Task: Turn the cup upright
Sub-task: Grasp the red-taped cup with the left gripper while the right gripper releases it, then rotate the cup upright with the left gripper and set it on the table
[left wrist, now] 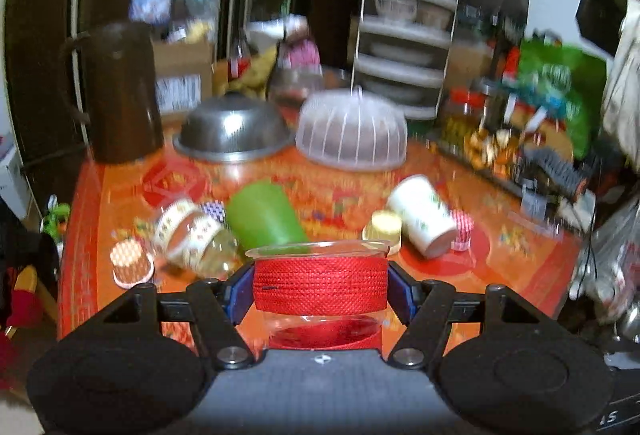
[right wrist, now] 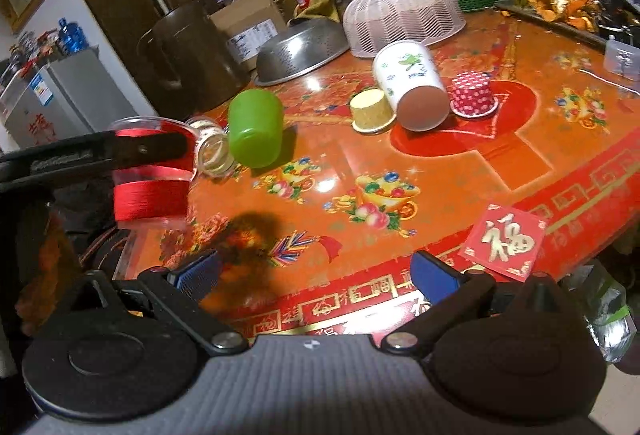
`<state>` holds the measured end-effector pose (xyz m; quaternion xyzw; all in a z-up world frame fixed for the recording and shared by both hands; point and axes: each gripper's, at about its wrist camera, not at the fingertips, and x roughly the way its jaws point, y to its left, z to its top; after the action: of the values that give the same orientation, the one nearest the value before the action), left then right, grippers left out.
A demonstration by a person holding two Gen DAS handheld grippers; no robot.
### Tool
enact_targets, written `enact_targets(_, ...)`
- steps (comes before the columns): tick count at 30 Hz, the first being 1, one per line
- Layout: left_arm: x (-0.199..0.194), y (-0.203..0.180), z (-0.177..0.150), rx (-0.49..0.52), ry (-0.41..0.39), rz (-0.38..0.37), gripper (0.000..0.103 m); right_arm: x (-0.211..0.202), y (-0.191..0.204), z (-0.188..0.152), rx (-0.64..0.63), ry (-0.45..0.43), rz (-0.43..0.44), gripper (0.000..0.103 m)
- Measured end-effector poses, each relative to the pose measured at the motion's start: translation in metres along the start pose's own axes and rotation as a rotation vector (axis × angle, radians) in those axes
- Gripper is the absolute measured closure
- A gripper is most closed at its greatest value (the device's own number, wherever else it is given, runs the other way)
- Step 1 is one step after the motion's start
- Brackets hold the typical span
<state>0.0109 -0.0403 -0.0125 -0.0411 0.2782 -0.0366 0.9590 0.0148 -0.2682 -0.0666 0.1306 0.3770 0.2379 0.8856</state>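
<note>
While your left gripper is pinching the clear cup with the red woven band between its blue pads, you are holding that cup upright, rim up, off the orange patterned table. From the right wrist camera the same cup is showing up far to the left of your right gripper, with a black finger of the left one crossing its side and its base hanging above the table's near edge. Your right gripper is sitting spread wide with nothing between its fingers, low over the near rim of the table, just left of a red paper square with a gold character.

Ahead of your left gripper, a green cup is lying on its side, touching a clear patterned glass, also tipped over, to its left. Ahead and to the right, a white paper cup is lying on its side between an upside-down gold paper liner and a red dotted one. Farther ahead, a metal colander and a pale mesh food cover are sitting inverted side by side.
</note>
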Motion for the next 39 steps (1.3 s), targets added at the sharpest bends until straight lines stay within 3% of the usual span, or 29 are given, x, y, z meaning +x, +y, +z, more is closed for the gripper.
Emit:
enact_targets(4,-0.003,-0.006,-0.019,0.002,-0.156,0.014,0.033,-0.01,-0.002,-0.006,0.01,-0.045,-0.017,0.001)
enact_targets(9,-0.005,-0.04,-0.059,0.1,-0.324,0.168,0.035,-0.024,-0.006,-0.021,0.011,-0.105,-0.026,0.001)
enact_targets(14,-0.015,-0.059,-0.084,0.125,-0.482,0.244,0.035,-0.033,-0.009,-0.035,-0.002,-0.16,-0.025,0.001)
enact_targets(18,-0.01,-0.064,-0.1,0.124,-0.466,0.25,0.035,-0.038,-0.017,-0.043,0.019,-0.209,-0.025,0.001)
enact_targets(22,-0.011,-0.057,-0.126,0.06,-0.495,0.195,0.034,-0.041,-0.029,-0.047,0.058,-0.238,-0.004,0.001)
enact_targets(24,-0.007,-0.057,-0.132,0.062,-0.469,0.205,0.034,-0.04,-0.032,-0.048,0.07,-0.239,-0.007,0.001)
enact_targets(39,-0.005,-0.058,-0.148,0.109,-0.506,0.275,0.034,-0.033,-0.031,-0.056,0.057,-0.224,0.0,0.001)
